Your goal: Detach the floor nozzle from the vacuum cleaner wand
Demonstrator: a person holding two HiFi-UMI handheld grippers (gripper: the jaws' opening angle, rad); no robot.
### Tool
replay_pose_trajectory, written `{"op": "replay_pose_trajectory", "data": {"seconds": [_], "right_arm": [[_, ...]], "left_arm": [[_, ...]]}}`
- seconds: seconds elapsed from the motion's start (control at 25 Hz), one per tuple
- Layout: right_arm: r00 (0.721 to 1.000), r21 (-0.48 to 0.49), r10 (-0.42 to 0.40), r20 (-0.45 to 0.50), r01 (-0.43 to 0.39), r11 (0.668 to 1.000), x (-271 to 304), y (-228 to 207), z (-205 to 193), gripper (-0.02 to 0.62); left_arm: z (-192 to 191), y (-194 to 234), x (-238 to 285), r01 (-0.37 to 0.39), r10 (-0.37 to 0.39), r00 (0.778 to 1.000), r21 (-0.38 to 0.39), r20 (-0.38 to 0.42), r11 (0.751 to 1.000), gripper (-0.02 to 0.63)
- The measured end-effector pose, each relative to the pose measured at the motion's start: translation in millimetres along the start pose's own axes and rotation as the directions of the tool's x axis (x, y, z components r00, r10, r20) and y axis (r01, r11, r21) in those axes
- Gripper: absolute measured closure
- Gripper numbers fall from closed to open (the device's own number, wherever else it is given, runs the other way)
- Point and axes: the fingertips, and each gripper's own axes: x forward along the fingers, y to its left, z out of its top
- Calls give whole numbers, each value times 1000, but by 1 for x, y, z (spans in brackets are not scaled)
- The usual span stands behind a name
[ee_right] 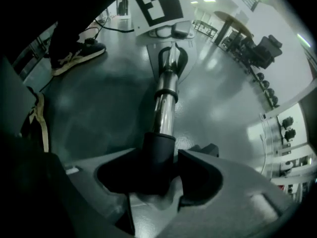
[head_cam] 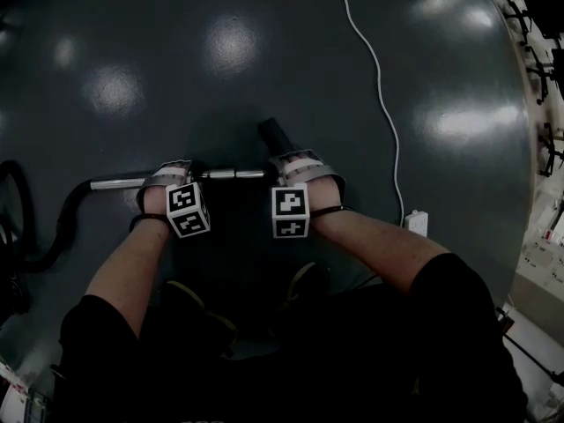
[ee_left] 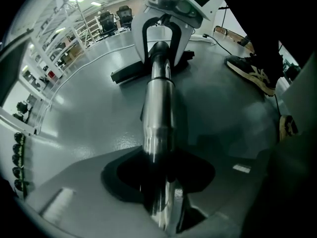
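A chrome vacuum wand (head_cam: pixel 231 174) lies across the dark floor, with the black floor nozzle (head_cam: pixel 275 135) at its right end and a black hose (head_cam: pixel 62 223) curving off its left end. My left gripper (head_cam: pixel 166 180) points down over the wand. In the left gripper view its jaws (ee_left: pixel 161 182) straddle the chrome tube (ee_left: pixel 157 113), and a dark gap shows beside it. My right gripper (head_cam: pixel 305 171) straddles the black cuff (ee_right: pixel 159 152) at the nozzle end, and floor shows between jaw and cuff. The nozzle (ee_left: pixel 130 73) lies just beyond it.
A white cable (head_cam: pixel 384 104) snakes over the floor to a white plug block (head_cam: pixel 416 222) at the right. The person's shoes (head_cam: pixel 304 282) stand just behind the wand. Shelving and equipment (head_cam: pixel 542 77) line the right edge.
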Motion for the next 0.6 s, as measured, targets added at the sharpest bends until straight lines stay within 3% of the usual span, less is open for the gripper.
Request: {"op": "replay_pose_trajectory", "data": {"seconds": [0.12,0.24,0.28,0.36,0.44,0.56,0.6], "right_arm": [[998,-98,-64,-24,62,993,-3,0,4,388],[997,-78,-72,-23,70,994,-6,-7,5,397],[999,-40,-30,-11,30,999,-6,-8,6,403],[989,73,137,56,-141,987,-10,-3,10,418],[941,148,313,131,-331,932,-20,1,13,429],[867,192,477,144,-498,846,-38,-3,9,428],[828,220,540,148,-560,799,-45,0,7,426]], "left_arm": [[-2,-6,-6,35,-35,999,-11,-14,999,449],[-2,-1,-15,36,-37,999,-28,-22,999,451],[-2,1,-17,33,-33,999,-32,-28,999,451],[-1,3,-22,28,-29,999,-28,-37,999,453],[2,3,-25,22,-23,999,-14,-29,1000,453],[7,7,-32,6,-6,1000,-8,-13,1000,454],[8,7,-34,2,-2,1000,-4,-8,1000,456]]}}
